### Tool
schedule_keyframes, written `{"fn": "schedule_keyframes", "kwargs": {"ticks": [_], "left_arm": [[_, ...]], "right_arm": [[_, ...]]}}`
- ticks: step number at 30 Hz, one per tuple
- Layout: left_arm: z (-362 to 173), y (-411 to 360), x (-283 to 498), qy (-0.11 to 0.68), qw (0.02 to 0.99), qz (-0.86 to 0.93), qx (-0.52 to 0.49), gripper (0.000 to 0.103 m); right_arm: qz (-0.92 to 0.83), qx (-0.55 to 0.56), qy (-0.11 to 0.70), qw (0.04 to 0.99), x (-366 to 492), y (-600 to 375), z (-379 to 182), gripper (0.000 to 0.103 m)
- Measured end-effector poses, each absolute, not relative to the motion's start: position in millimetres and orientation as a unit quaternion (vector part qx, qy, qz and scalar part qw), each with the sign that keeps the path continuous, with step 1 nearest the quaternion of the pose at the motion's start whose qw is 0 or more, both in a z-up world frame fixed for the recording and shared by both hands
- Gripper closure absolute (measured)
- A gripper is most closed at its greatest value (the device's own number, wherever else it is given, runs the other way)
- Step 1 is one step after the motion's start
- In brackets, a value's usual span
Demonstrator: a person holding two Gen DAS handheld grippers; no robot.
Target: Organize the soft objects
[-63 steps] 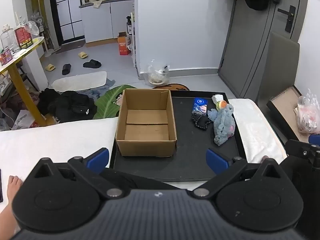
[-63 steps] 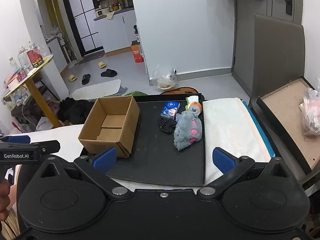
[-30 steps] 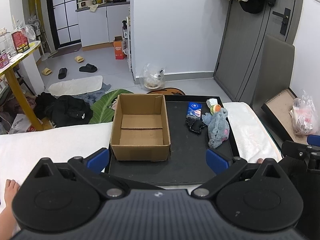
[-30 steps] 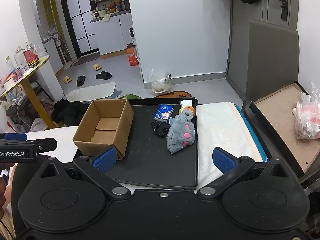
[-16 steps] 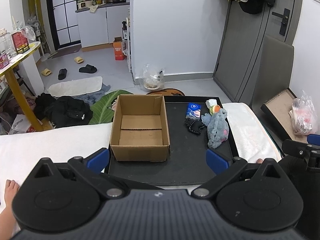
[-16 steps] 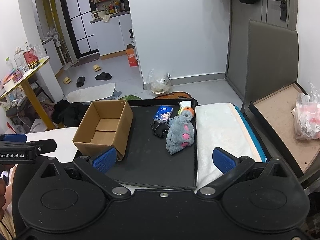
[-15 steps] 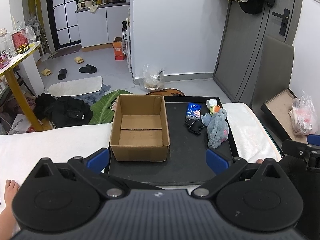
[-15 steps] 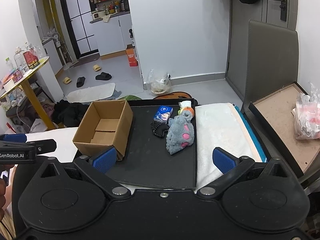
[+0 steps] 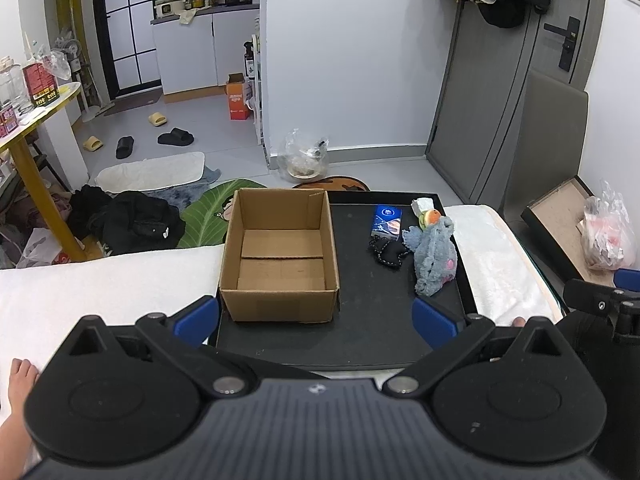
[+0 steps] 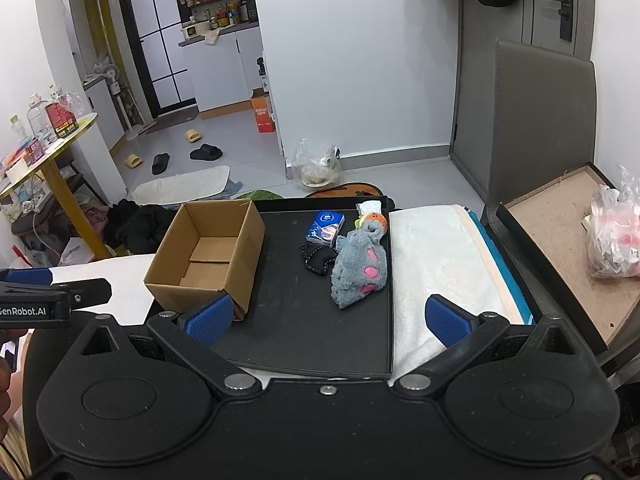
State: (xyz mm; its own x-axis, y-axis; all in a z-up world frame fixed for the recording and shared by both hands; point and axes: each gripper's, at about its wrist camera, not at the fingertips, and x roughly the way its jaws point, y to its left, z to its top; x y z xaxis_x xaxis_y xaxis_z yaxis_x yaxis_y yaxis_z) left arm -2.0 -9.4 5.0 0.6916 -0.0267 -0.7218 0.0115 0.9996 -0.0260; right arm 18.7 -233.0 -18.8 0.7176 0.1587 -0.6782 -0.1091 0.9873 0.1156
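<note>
Grey plush toy (image 10: 358,266): lying on the black tray (image 10: 304,336), right of the empty cardboard box (image 10: 206,254), touching a black pouch (image 10: 318,258), with a blue packet (image 10: 325,227) just beyond. My left gripper (image 9: 316,316) and right gripper (image 10: 326,320): both spread wide, holding nothing. Risk: my fingers pinching the pouch along with the plush, since they touch.

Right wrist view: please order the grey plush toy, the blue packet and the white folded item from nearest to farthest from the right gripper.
From the right gripper:
1. Grey plush toy, tray's right side.
2. Blue packet, behind it, slightly left.
3. White folded item, tray's far right corner.
</note>
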Motion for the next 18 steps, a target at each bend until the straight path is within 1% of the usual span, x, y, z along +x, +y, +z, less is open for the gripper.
{"fn": "schedule_keyframes", "kwargs": {"ticks": [18], "left_arm": [[5.3, -7.1, -2.5, 0.391, 0.92, -0.01, -0.011, 0.001]], "right_arm": [[0.071, 0.032, 0.371, 0.925, 21.7, -232.6, -21.7, 0.0]]}}
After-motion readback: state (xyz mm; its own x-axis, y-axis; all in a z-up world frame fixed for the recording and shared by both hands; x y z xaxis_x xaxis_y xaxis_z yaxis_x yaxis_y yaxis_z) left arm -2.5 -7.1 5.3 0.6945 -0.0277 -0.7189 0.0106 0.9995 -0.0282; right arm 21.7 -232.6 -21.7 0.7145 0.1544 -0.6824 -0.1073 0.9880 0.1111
